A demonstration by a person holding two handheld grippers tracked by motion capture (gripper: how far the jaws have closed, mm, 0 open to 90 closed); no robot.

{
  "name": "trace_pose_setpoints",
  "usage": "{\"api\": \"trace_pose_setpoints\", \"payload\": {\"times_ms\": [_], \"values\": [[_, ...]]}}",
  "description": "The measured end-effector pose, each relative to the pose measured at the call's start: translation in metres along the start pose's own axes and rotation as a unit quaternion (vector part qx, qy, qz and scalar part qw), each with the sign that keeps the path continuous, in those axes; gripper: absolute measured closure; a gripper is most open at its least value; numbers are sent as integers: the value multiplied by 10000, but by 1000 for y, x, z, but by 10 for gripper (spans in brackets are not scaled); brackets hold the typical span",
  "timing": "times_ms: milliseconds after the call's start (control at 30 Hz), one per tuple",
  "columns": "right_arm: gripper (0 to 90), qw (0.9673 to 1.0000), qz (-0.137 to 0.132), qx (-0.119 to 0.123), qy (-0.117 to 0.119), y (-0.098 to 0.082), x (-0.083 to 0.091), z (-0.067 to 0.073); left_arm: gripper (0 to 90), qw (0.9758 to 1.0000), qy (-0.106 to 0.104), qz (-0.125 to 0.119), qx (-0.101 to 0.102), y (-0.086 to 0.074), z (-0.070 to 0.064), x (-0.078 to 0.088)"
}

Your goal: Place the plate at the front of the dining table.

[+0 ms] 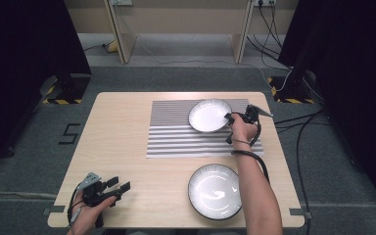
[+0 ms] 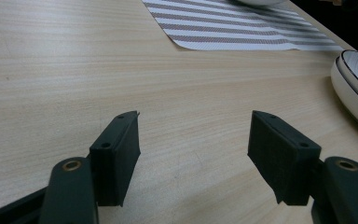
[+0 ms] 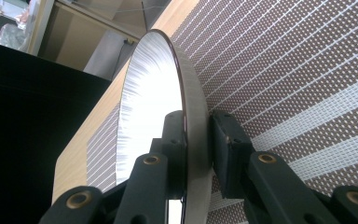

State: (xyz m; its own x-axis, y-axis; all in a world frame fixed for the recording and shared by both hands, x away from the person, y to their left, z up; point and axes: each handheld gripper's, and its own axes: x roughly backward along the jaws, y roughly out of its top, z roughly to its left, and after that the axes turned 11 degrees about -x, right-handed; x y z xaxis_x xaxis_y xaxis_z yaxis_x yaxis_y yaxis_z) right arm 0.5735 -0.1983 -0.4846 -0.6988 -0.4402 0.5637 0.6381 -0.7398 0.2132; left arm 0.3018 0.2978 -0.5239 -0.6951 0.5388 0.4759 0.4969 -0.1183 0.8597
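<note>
Gripping: right tool (image 1: 228,117) was clamped on the right rim of the far bowl (image 1: 209,115), one jaw inside the rim, one against the outer wall; same pinch showed in the right gripper view, right tool (image 3: 196,140) on far bowl (image 3: 154,98).
Bowl position: on the striped mat (image 1: 176,132), toward the far right corner of the surface (image 1: 122,147); whether it sat flat or was tipped up off the mat, could not tell.
Material read: looked like glazed ceramic, white inside with a dark edge line, ribbed wall. Judged stiff, fairly heavy, brittle, slick under the pads.
Grip point: rim pinch is the only real option on a wide shallow bowl; judged best with pads deep over the lip, as they were.
Risk: a one-sided hold would let the weight swing the bowl down around the pads; a slip would mean a chip or break.
Second bowl: near bowl (image 1: 214,191) sat by the near edge of the surface, right of centre, untouched.
Left tool: left tool (image 1: 111,188) rested at the near left corner, jaws wide apart, nothing between them.
</note>
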Motion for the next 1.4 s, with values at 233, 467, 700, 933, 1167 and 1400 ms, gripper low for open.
{"api": "trace_pose_setpoints", "payload": {"times_ms": [233, 467, 700, 933, 1167, 1400], "values": [[761, 10000, -28, 62, -58, 0, 0, 0, 332, 10000, -2, 2, -7, 0, -1, 0], [731, 9987, -192, 290, -374, 3, 3, -2, 333, 10000, -18, 14, -17, 0, -1, -1], [685, 9983, -156, 301, -474, 3, 3, -10, 333, 10000, -28, 26, -16, 0, -2, -1], [597, 9962, -327, 584, -554, 1, 5, -4, 332, 10000, -30, 16, -10, 0, -1, -1], [515, 9939, -470, 771, -633, 3, 13, -2, 333, 10000, -24, 21, -33, 0, -2, -1], [497, 9922, -470, 923, -697, 3, 23, 1, 332, 10000, -37, 7, -27, 1, -2, -2]]}}
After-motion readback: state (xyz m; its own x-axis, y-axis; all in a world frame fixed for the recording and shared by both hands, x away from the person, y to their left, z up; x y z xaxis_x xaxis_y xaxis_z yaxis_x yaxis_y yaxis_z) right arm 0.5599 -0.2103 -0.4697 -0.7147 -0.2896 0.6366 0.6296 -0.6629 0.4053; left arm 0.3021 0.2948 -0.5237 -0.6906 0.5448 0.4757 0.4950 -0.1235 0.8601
